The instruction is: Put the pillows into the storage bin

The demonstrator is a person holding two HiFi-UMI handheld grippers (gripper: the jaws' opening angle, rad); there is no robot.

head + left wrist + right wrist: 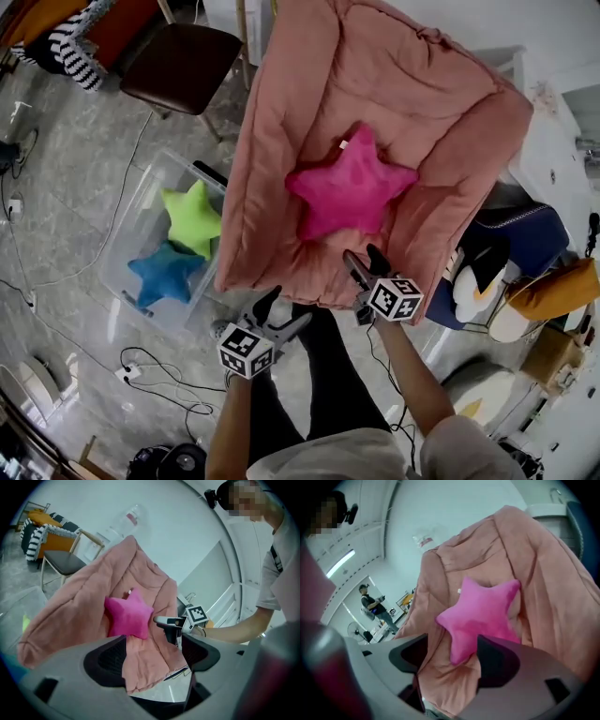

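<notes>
Star pillow (349, 185) on pink couch (267, 197), one point toward backrest (394, 56), seemingly flat

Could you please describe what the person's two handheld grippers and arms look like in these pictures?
The left gripper and the right gripper look alike: two black curved jaws on a grey body, each carrying a white cube printed with black square markers. The forearms are bare below the short sleeves of a light-coloured top.

Plush pink pillow (349, 183), soft matt quilted cover (281, 122), clear glossy plastic bin (131, 234).
</notes>
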